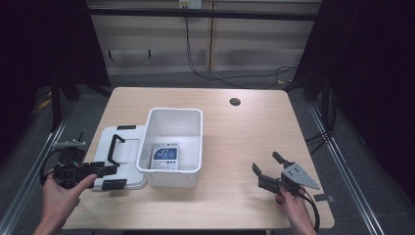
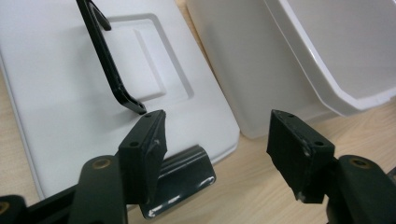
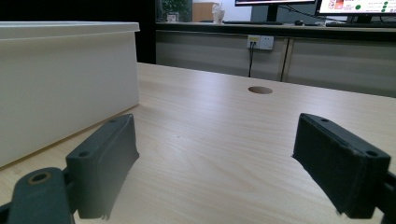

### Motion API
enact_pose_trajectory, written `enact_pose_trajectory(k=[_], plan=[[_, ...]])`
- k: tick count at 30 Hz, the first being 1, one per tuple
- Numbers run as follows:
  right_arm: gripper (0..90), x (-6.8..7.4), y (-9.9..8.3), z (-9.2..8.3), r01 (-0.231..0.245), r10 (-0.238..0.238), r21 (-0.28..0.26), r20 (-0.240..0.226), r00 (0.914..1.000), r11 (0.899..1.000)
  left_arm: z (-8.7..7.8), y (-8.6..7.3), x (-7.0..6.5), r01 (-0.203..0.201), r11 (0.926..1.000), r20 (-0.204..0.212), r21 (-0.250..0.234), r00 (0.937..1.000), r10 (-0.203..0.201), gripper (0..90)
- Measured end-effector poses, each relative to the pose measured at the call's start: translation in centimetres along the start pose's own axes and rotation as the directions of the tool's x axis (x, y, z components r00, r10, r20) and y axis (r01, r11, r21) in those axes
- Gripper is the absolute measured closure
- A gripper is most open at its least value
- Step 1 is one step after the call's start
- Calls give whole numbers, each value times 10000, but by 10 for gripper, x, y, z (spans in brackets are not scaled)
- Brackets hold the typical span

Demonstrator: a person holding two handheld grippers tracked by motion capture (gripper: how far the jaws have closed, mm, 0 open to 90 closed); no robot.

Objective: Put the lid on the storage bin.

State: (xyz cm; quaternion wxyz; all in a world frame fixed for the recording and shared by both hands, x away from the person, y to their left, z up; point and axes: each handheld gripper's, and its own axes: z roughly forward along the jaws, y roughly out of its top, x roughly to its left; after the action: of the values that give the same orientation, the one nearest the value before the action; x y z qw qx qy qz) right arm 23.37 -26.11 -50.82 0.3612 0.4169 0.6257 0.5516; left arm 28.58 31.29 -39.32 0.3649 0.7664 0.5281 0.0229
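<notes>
On the pale wooden table (image 1: 235, 142), both tools, left tool (image 1: 105, 170) and right tool (image 1: 266, 169), gape wide, empty.

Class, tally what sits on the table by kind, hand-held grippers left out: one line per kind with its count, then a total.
Bins: 1, white, open
Lids: 1, white with black handle, lying left of the bin
Packets: 1, blue and white, inside the bin
Total: 3
</notes>
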Motion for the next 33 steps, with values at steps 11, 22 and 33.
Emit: enact_pose_trajectory(k=[11,22,33], plan=[[125,-1,0,-1,-174,174,-26,94,9998,9998,-6,13,12,438,9988,-192,211,9989,-434,319],[126,0,0,-1,-152,152,-17,25,9999,9999,-1,30,19,736,9948,-718,705,9951,-685,344],[126,-1,0,-1,-165,165,7,44,9999,9999,2,49,25,811,9881,-1278,1308,9897,-643,327]])
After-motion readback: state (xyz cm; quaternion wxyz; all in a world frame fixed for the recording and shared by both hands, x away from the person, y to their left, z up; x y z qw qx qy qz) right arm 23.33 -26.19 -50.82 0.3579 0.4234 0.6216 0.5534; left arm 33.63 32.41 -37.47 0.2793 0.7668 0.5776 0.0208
